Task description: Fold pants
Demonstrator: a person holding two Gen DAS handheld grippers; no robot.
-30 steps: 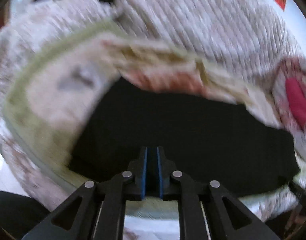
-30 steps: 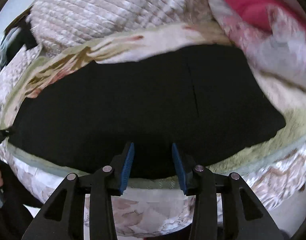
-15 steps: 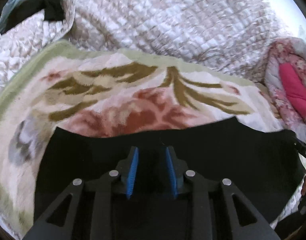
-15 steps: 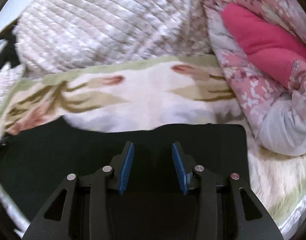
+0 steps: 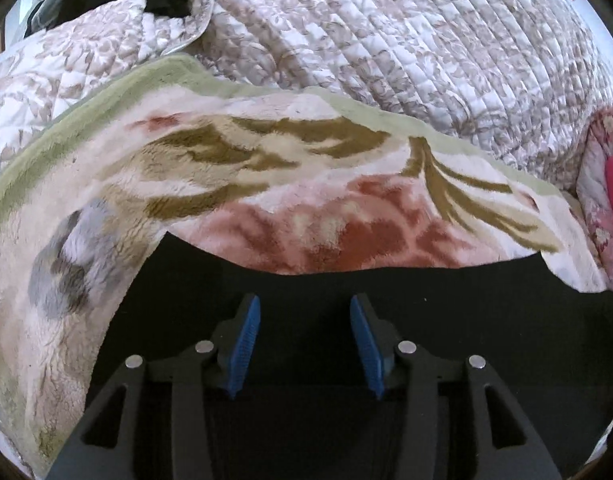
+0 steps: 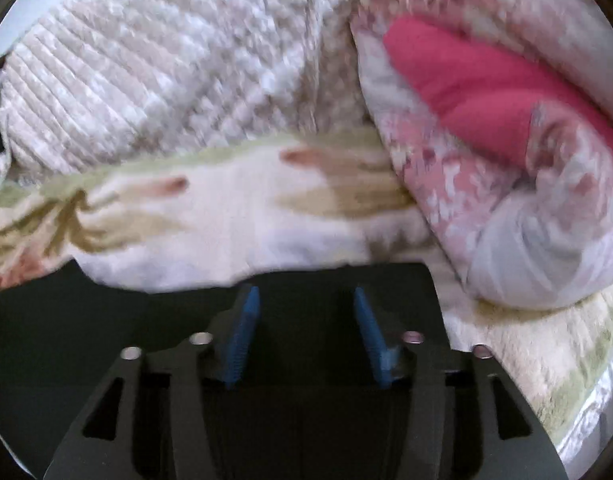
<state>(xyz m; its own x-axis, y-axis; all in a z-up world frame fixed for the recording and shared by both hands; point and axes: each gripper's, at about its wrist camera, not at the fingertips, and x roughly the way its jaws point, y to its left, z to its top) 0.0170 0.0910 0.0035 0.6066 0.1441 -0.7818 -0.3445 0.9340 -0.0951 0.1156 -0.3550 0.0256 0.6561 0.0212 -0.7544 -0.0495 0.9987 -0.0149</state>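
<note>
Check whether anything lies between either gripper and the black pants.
Nothing visible does. The left gripper and right gripper are both open directly over the black pants, which lie bare on the floral blanket.

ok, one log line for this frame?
left gripper open | right gripper open | both over black pants | pants flat on blanket | nothing gripped

black pants [image 5: 466, 304], flat, on blanket [image 5: 266, 168]
</note>
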